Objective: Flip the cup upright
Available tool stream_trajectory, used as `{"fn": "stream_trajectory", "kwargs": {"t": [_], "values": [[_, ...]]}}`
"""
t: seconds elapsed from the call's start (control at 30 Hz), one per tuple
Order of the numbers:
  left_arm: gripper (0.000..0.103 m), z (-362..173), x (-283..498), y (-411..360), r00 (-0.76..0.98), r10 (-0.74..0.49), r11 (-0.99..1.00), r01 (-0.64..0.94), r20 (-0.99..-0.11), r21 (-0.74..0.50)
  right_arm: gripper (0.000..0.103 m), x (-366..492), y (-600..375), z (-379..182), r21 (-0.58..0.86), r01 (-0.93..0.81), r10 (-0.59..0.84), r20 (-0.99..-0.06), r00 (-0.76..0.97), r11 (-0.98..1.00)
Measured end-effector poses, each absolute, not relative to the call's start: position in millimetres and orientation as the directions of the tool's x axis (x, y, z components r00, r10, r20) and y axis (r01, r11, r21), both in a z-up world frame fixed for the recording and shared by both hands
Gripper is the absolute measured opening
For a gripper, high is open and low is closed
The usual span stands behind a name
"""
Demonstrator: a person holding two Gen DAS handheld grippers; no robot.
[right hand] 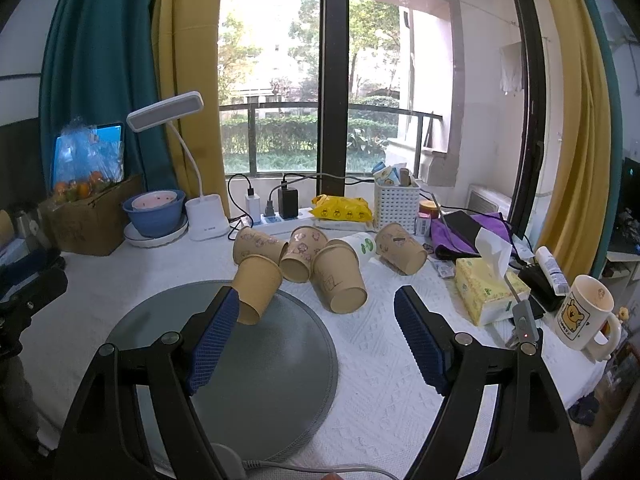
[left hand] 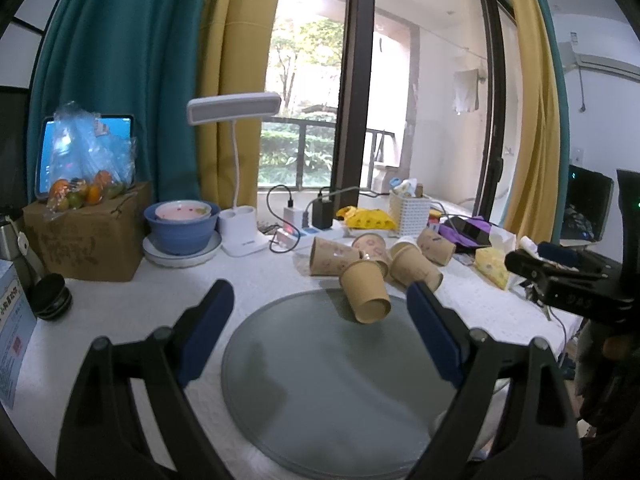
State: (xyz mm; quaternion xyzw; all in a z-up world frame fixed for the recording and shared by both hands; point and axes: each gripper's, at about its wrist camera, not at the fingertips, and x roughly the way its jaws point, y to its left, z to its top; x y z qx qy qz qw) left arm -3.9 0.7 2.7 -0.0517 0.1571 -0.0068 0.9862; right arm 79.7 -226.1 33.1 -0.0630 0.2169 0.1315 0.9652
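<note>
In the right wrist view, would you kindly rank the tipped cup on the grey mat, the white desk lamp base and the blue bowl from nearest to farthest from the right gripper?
From the right gripper:
1. Tipped cup, lying by the left fingertip, on the grey mat.
2. Desk lamp base, back left.
3. Blue bowl, farther left, at the table's back.

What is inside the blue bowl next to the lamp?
A smaller pink bowl sits nested in the blue bowl, with something pinkish in it. What lies beneath the pink bowl is hidden.
</note>
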Motion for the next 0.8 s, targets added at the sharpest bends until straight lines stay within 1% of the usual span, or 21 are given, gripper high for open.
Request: {"fn": "stream_trajectory", "kwargs": {"t": [0.8], "values": [[0.089, 3.1, -4.7, 1.6, 0.955, -0.025, 0.994, -0.007, -0.295, -0.105, 0.082, 79.4, -225.4, 34.7, -0.063, -0.281, 0.228, -0.433, 0.872, 0.958]]}}
